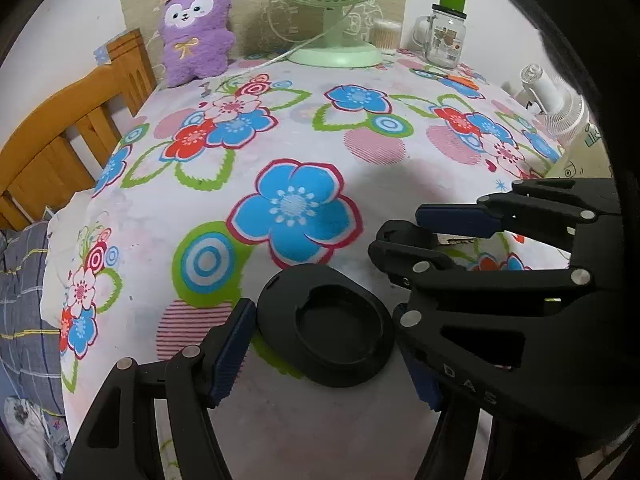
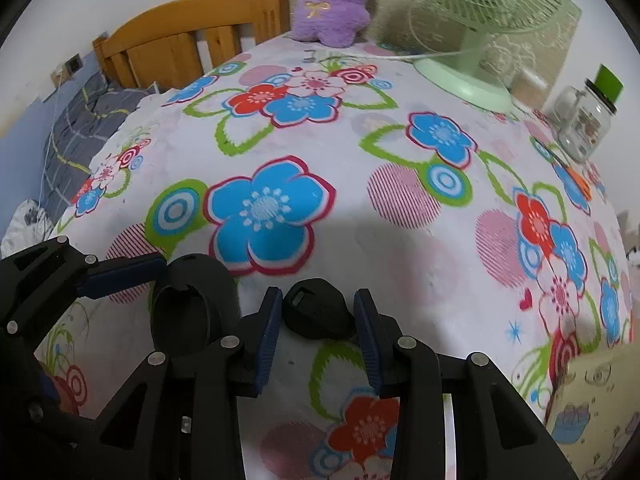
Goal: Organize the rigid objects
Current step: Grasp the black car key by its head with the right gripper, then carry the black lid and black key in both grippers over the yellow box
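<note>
A black oval holder [image 1: 280,304] with a round recess lies on the flowered tablecloth [image 1: 280,128]. My left gripper [image 1: 326,322] is shut on it, one blue pad against each side. In the right wrist view the same holder [image 2: 192,276] shows at lower left with a left finger [image 2: 120,274] touching it. A small black mouse-shaped piece [image 2: 320,312] rests on the cloth just right of the holder. My right gripper [image 2: 318,308] is shut on it, pads pressing both flanks. From the left wrist view the right gripper [image 1: 424,236] reaches in from the right, and the piece itself is hidden.
At the back of the table stand a purple plush toy [image 1: 196,32], a green fan [image 1: 336,52] with its cord, and a glass jar [image 1: 444,40] with a green lid. A white handheld fan [image 1: 556,100] lies at the right edge. A wooden headboard [image 1: 60,132] and bedding [image 1: 24,280] are left.
</note>
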